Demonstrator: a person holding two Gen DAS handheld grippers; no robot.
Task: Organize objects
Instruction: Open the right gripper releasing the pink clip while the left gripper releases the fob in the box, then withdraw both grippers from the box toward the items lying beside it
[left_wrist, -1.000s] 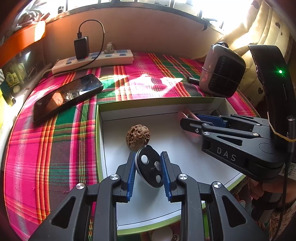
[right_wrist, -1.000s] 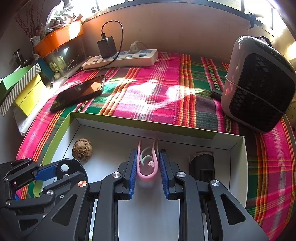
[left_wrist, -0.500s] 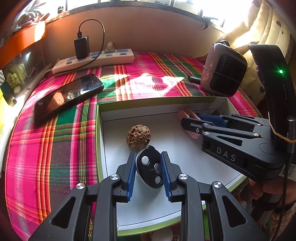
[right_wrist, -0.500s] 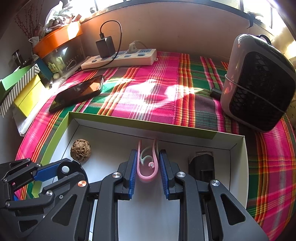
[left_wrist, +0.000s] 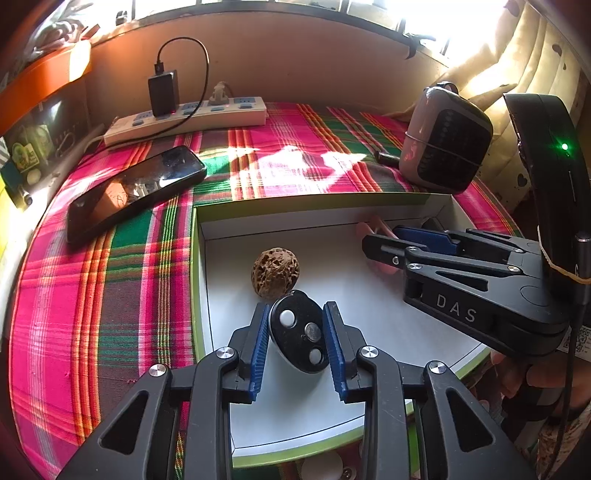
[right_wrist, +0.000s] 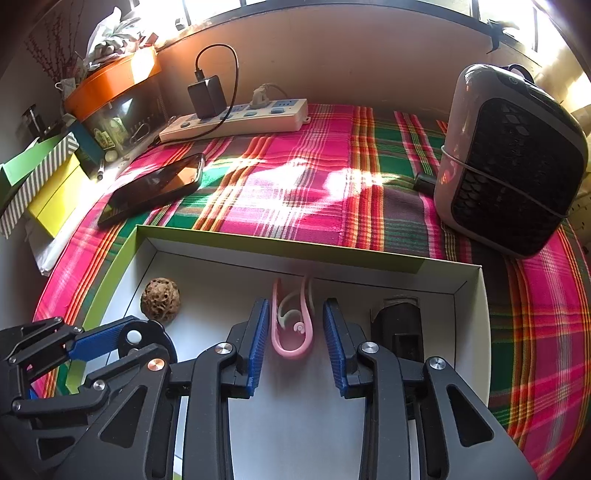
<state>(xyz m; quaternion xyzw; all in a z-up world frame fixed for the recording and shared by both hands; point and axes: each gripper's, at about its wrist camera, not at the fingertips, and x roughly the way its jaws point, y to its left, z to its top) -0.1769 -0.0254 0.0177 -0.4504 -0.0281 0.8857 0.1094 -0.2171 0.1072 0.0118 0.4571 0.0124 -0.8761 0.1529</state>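
- My left gripper (left_wrist: 297, 334) sits low over the near-left part of the white box (left_wrist: 207, 236). Its jaws have just been opening and now stand a little off the black oval remote (left_wrist: 298, 335), which lies loose between them on the box floor, long axis slanting away to the left.
- Just beyond the remote, touching or nearly so, is the walnut (left_wrist: 274, 272); pulling straight back should clear both.
- My right gripper (right_wrist: 295, 332) is further right in the same box. Its jaws have also just been opening, with clear gaps either side of the pink clip (right_wrist: 292, 325).
- The clip rests on the floor, pointing straight ahead, its bend nearest me.
- A dark block (right_wrist: 398, 326) lies just right of it.
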